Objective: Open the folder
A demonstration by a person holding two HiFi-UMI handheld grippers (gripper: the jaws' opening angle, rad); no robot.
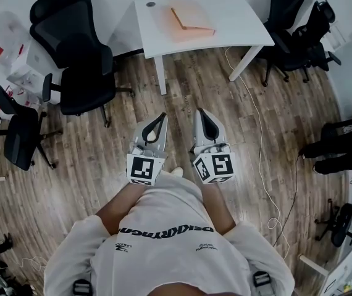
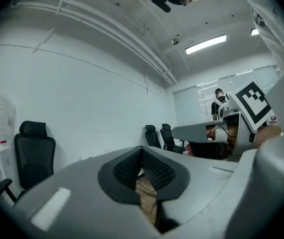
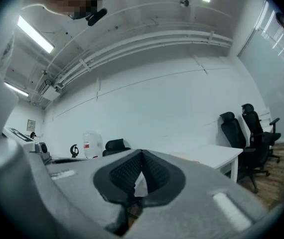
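A peach-coloured folder (image 1: 191,18) lies shut on the white table (image 1: 238,17) at the top of the head view. My two grippers are held side by side over the wooden floor, well short of the table and pointing toward it. The left gripper (image 1: 162,117) is shut with nothing between its jaws, and in the left gripper view its pads (image 2: 142,151) meet at the tip. The right gripper (image 1: 201,113) is shut and empty as well, its tip (image 3: 142,153) closed in the right gripper view, where the table (image 3: 216,156) stands ahead.
A black office chair (image 1: 80,60) stands left of the table, and more black chairs (image 1: 293,29) stand to its right. A white cable (image 1: 256,140) trails across the floor on the right. White boxes (image 1: 15,54) sit at far left. A person (image 2: 220,101) stands far off.
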